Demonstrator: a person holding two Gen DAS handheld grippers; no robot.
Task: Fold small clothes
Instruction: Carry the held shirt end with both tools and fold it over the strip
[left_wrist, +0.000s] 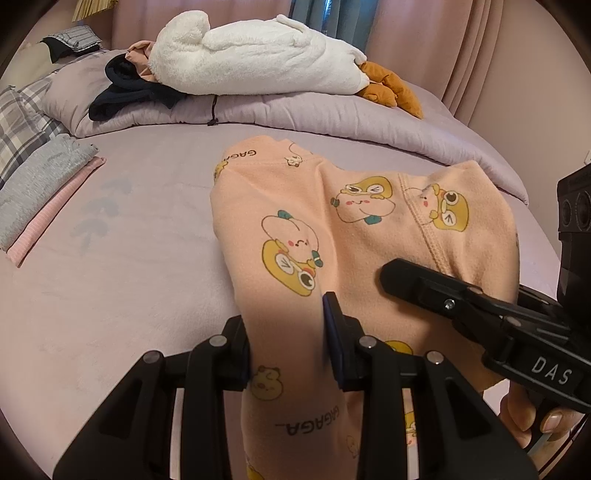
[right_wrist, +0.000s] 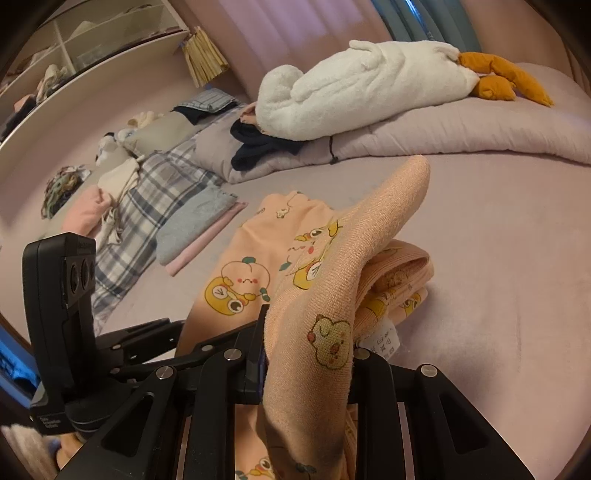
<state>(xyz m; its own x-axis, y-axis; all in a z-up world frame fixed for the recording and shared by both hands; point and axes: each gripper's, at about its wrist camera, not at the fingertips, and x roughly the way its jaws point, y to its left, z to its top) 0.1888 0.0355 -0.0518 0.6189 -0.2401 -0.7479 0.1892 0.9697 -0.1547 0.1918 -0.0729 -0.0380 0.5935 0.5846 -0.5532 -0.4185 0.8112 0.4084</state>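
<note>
At the centre of both views, a small peach cotton garment printed with yellow cartoon frogs (left_wrist: 332, 229) drapes from the two grippers down onto the lilac bed (left_wrist: 110, 295). The left gripper (left_wrist: 288, 343) is clenched on one bunched edge at the bottom of its frame. The right gripper (right_wrist: 306, 354) likewise pinches a thick fold, a care label showing beside it. Holding two edges side by side probably lets the person carry the near half over the far half evenly. A folded grey and pink stack (left_wrist: 40, 195) waits at the left, apparently finished pieces.
</note>
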